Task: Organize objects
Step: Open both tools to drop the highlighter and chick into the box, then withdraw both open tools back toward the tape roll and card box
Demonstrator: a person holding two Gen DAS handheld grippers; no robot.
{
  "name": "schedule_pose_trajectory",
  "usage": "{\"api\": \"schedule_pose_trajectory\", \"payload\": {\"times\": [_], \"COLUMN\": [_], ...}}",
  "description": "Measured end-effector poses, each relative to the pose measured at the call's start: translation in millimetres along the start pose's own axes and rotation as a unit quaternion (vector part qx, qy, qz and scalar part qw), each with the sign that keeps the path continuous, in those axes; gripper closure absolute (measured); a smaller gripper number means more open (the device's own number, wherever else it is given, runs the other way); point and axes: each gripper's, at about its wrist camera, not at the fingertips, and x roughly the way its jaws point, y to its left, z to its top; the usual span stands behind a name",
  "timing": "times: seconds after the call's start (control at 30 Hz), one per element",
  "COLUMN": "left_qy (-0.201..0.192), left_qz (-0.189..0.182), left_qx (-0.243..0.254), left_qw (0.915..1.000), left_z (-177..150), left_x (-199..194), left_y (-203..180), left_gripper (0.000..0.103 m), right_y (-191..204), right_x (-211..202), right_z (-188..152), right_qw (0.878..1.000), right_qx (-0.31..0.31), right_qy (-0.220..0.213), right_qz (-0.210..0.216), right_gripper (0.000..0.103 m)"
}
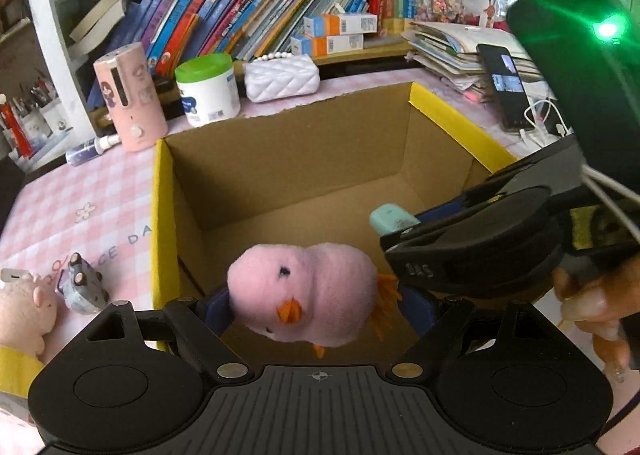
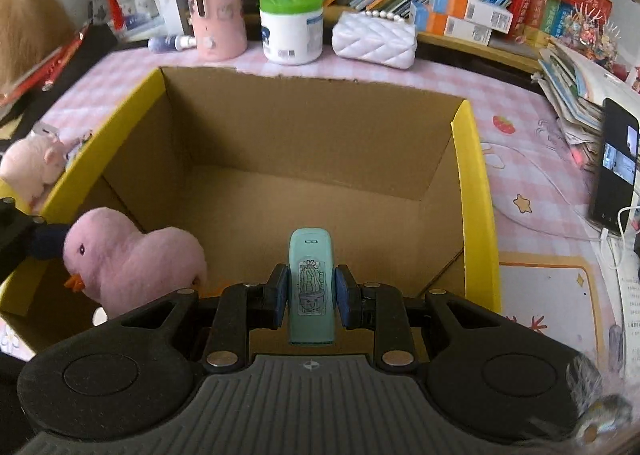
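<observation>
An open cardboard box (image 1: 280,159) (image 2: 320,127) with yellow rims stands on the pink checked table. My left gripper (image 1: 320,307) is shut on a pink plush chick (image 1: 308,291) (image 2: 136,267), held over the box's near left corner. My right gripper (image 2: 311,295) is shut on a small mint-green device (image 2: 311,283) (image 1: 390,217) with a cactus sticker, held over the box's near side. In the left wrist view the right gripper's black body (image 1: 480,243) comes in from the right, with a hand (image 1: 596,307) behind it.
A pink pig plush (image 1: 24,311) (image 2: 32,163) and a small grey toy car (image 1: 82,287) lie left of the box. Behind it stand a pink cylinder (image 1: 132,95), a green-lidded jar (image 1: 208,89), a white quilted purse (image 1: 282,77) and bookshelves. A phone (image 2: 616,171) stands right.
</observation>
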Motion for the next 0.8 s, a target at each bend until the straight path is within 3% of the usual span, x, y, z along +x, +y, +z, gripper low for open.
{"api": "schedule_pose_trajectory", "payload": {"times": [0.17,0.23,0.27,0.4,0.63,0.73,0.8], "left_qy": [-0.006,-0.014,-0.021,-0.045,-0.087,-0.107,-0.117], "left_qz": [0.004,0.012,0.014,0.013,0.021,0.027,0.030], "left_qx": [-0.003,-0.005,-0.007,-0.012,-0.047,-0.059,-0.064], "left_qw": [1.0000,0.9998,0.9997,0.9988,0.9949,0.9921,0.9906], "left_z": [-0.8,-2.9,-4.0,-8.5,-23.2,-33.3,-40.2], "left_x": [-0.3,-4.0,-7.1,-23.4,-59.2,-76.5,-86.6], "left_y": [-2.7,-3.4,-3.4,-1.7,9.9,16.7,22.3], "left_gripper": [0.015,0.014,0.014,0.011,0.009,0.006,0.006], "right_y": [-1.8,-1.5,-1.2,-3.0,0.3,7.9,14.2], "right_x": [8.3,7.1,6.0,-2.4,-39.8,-62.3,-77.6], "right_z": [1.2,2.3,2.2,1.9,-1.1,-5.4,-11.4], "right_qw": [1.000,1.000,1.000,1.000,0.994,0.991,0.988], "right_qx": [-0.004,-0.006,-0.006,0.009,0.063,0.079,0.089], "right_qy": [0.013,0.007,0.003,-0.016,-0.079,-0.108,-0.129], "right_qz": [0.004,0.004,0.002,0.011,0.029,0.019,0.002], "right_gripper": [0.079,0.071,0.060,0.057,0.052,0.049,0.042]}}
